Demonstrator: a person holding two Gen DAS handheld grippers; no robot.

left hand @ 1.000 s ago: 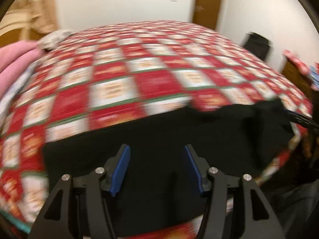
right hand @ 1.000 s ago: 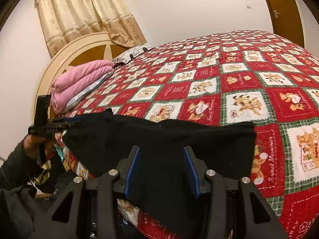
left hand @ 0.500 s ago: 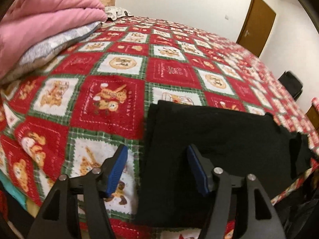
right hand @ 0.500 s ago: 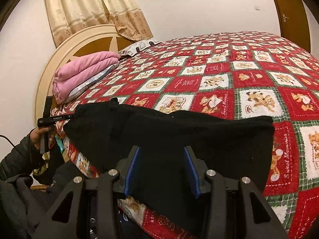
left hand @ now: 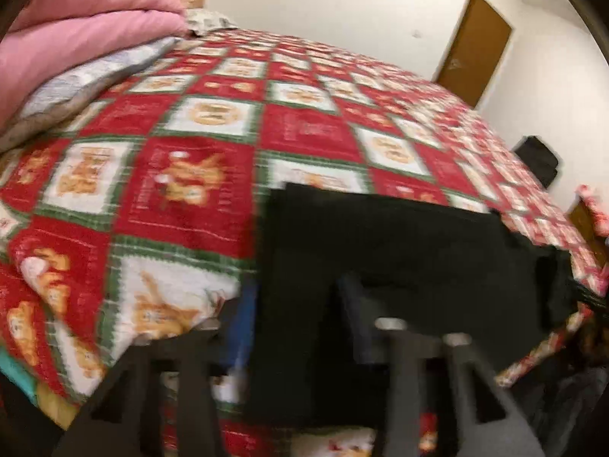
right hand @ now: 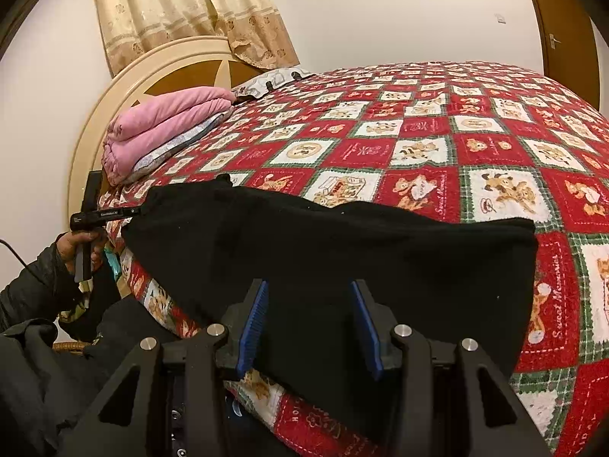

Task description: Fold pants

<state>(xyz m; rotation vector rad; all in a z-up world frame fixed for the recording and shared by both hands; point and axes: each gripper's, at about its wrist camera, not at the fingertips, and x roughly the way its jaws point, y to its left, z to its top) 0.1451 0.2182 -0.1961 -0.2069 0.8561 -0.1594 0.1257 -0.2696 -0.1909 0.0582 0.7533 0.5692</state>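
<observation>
Bedroom, red-and-white patchwork quilt (right hand: pixel 437 144): black fabric pants (right hand: pixel 342 259) lie lower centre, already folded into a flat rectangle, further folds likely; left gripper (left hand: pixel 297 316) closing around their left edge, right gripper (right hand: pixel 310 323) parted, gripping nothing.

Pants (right hand: pixel 335 259) lay flat on quilt (right hand: pixel 475 144), at near bed edge, partly overhanging. Folded blanket (right hand: pixel 167 125) sat far left, beside headboard (right hand: pixel 114 95); pillow (right hand: pixel 274 78) behind it. Curtain (right hand: pixel 182 7) hung above headboard. Door (left hand: pixel 474 43) stood beyond bed's far side.
</observation>
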